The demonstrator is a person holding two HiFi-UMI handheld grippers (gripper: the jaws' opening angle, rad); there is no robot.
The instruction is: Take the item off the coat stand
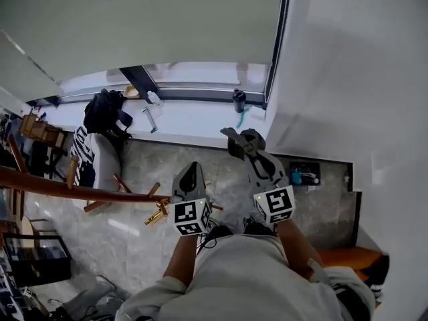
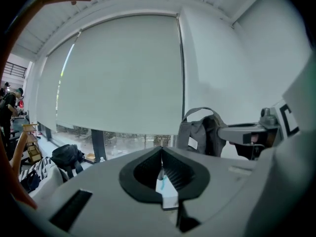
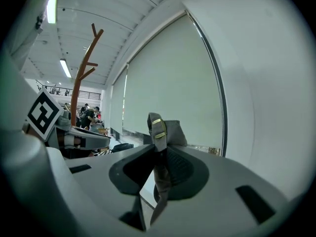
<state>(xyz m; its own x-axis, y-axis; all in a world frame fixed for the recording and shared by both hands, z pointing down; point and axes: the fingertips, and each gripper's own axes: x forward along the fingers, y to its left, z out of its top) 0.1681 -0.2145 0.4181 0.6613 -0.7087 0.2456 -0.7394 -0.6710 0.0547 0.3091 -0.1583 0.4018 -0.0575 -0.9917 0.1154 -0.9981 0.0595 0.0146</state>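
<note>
Grey bag (image 1: 242, 141) hangs from the right claw (image 3: 161, 149), strap (image 3: 157, 126) pinched between its jaws; left claw (image 2: 161, 151) closed, empty.

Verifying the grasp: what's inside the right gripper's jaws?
A grey bag strap with brass clips, pinched in the right gripper, its tail hanging below. The stretch pressed between the pads is covered by them.

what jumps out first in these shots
The grey bag dangles from the right gripper, its strap pinched between the fingers, mid-frame in the head view above the marble floor. A wooden coat stand sweeps in from that view's left edge, ending beside the left gripper, shut on nothing.
</note>
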